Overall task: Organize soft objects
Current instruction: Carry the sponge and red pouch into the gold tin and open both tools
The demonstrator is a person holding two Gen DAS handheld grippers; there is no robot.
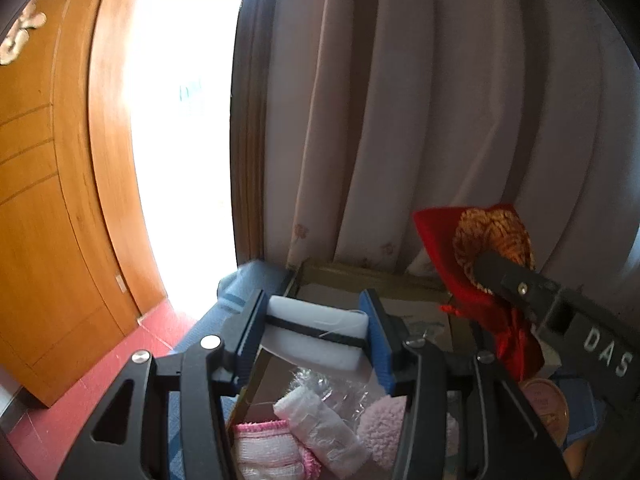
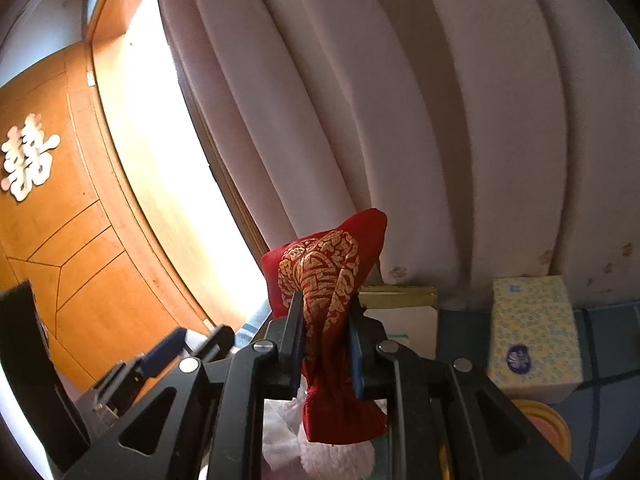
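Note:
My left gripper [image 1: 316, 328] is shut on a white sponge block with a dark stripe [image 1: 318, 334] and holds it above an open cardboard box [image 1: 360, 276]. In the box lie a pink-edged cloth [image 1: 268, 448], a rolled white gauze piece [image 1: 320, 428] and a fluffy pink puff [image 1: 384, 424]. My right gripper [image 2: 326, 332] is shut on a red pouch with gold pattern [image 2: 324, 280] and holds it upright above the box. The pouch and the right gripper also show in the left wrist view [image 1: 476, 256], to the right.
A pale curtain [image 2: 400, 120] hangs right behind the box. A yellow tissue pack [image 2: 532, 332] stands on the blue surface at the right. A round orange-lidded container [image 1: 548, 404] sits beside the box. A wooden door [image 2: 60, 220] is at the left.

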